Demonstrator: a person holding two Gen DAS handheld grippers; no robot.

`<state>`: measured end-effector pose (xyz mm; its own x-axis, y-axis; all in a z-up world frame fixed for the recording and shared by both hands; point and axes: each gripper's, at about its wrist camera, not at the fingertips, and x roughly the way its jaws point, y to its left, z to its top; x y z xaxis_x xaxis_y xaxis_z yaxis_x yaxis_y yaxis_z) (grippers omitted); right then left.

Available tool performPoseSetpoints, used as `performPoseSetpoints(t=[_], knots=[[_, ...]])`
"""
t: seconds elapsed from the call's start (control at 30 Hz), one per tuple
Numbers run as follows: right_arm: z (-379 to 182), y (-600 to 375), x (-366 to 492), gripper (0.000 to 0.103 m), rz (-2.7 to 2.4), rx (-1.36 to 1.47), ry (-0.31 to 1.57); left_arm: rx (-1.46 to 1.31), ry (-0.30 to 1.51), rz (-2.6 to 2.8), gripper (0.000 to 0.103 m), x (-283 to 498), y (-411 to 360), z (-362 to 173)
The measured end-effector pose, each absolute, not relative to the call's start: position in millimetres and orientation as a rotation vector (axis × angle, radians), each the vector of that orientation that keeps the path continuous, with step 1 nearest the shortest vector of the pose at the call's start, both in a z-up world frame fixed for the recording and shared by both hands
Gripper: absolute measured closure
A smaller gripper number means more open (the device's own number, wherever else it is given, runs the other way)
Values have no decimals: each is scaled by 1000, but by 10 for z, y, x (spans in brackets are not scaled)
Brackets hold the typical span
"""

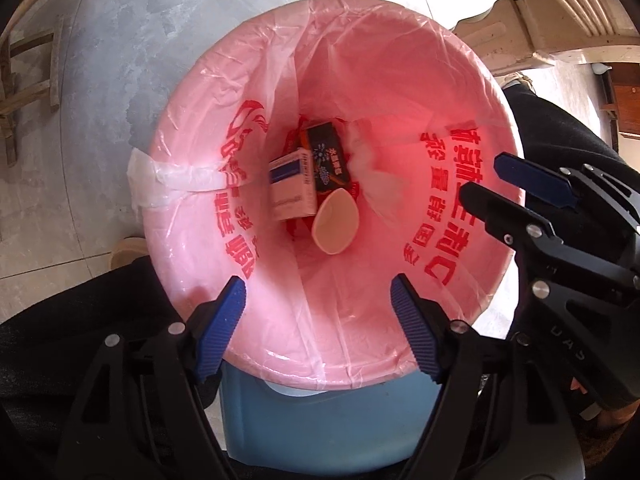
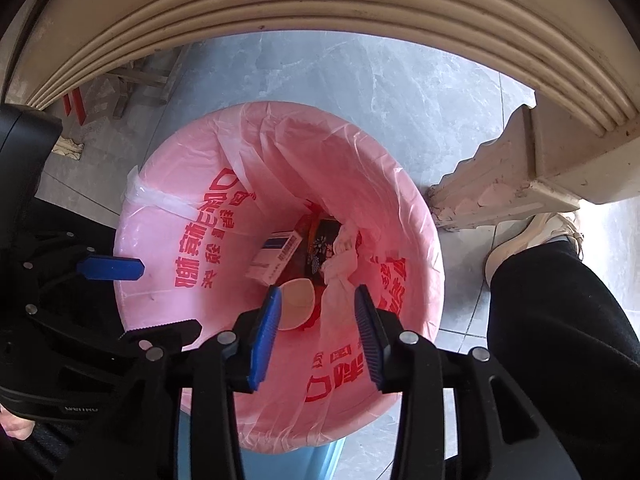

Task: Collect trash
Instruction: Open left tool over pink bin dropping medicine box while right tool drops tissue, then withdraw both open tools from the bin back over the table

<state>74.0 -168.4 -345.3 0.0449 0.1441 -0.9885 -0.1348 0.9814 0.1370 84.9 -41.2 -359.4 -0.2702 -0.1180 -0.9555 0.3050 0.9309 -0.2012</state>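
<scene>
Both tools [image 1: 316, 328] [image 2: 318, 334] gape above bin rim [image 1: 280, 376] — nothing between jaws.

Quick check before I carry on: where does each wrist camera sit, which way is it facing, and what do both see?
Left wrist: on the left hand-held gripper, looking down into the pink-lined bin; open jaws, dark trouser leg, right hand-held gripper at right.
Right wrist: on the right hand-held gripper, looking down into the bin; leg and shoe, left hand-held gripper at left.
Shared: white box, dark packet, paper cup.
</scene>
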Motion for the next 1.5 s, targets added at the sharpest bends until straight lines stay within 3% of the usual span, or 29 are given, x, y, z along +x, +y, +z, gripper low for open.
performPoseSetpoints(t=[0.37, 0.57, 0.77, 0.83, 1.0, 1.2, 1.5], knots=[[-3365, -1627, 704, 58, 218, -31, 1492, 205, 1727, -356, 29, 864, -387, -3444], [-2791, -1589, 489, 57, 302, -13, 1396, 318, 1578, -395, 29, 695, -346, -2829], [-1477, -1623, 290, 24, 486, -77, 1130, 398, 1410, -413, 29, 769, -202, -1638], [-1016, -1648, 321, 9, 537, -133, 1049, 411, 1355, -418, 22, 925, -181, -1158], [-49, -1718, 642, 7, 638, -264, 944, 470, 1241, -413, 18, 1403, -319, -157], [760, -1829, 1108, 7, 718, -412, 818, 513, 1269, -406, 17, 2087, -569, 459], [975, -1863, 1799, 7, 824, -633, 823, 611, 1318, -432, 17, 2704, -1011, 395]])
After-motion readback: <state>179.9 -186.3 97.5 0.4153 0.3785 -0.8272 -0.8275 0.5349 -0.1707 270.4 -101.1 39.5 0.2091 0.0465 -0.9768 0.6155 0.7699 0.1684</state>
